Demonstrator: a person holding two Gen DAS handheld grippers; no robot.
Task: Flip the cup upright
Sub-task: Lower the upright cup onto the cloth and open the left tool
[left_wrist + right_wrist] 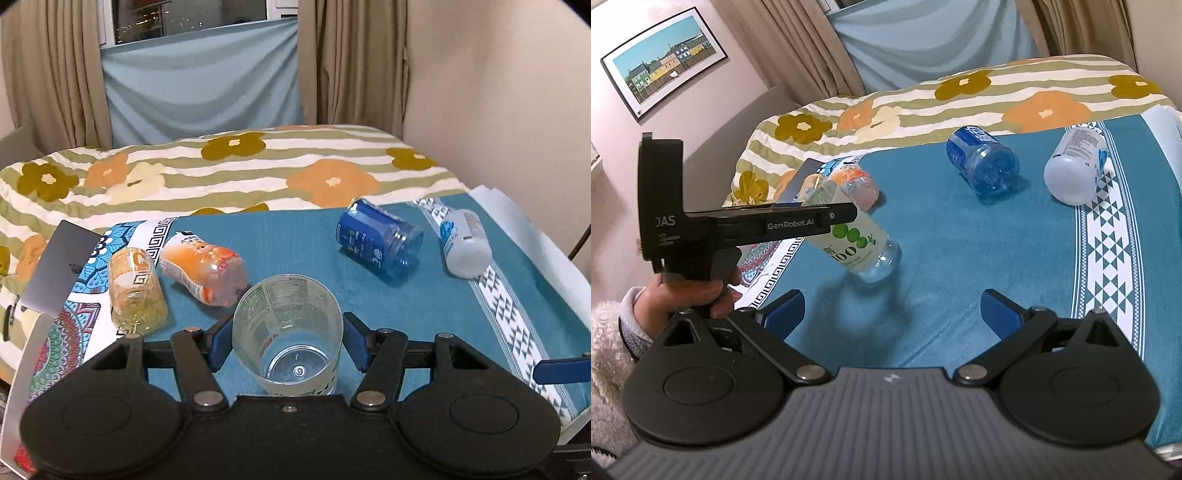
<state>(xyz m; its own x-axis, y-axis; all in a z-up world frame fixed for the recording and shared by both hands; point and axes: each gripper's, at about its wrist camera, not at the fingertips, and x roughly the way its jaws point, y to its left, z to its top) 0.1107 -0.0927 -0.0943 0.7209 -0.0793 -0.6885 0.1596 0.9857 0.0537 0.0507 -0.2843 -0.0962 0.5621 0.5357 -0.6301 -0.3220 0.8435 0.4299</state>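
A clear plastic cup [288, 332] with a green-and-white label sits between the blue pads of my left gripper [286, 341], which is shut on it. In the left wrist view I look into its open mouth down to its base. In the right wrist view the same cup [855, 242] hangs tilted above the teal cloth [942, 258], held by the left gripper's black body [757, 225]. My right gripper [892, 314] is open and empty, low over the cloth near the front.
Several cut bottle cups lie on their sides: a yellow one [136, 291], an orange one [205, 271], a blue one [378, 242] and a white one [463, 243]. A flowered bedspread [221, 166] lies behind the table.
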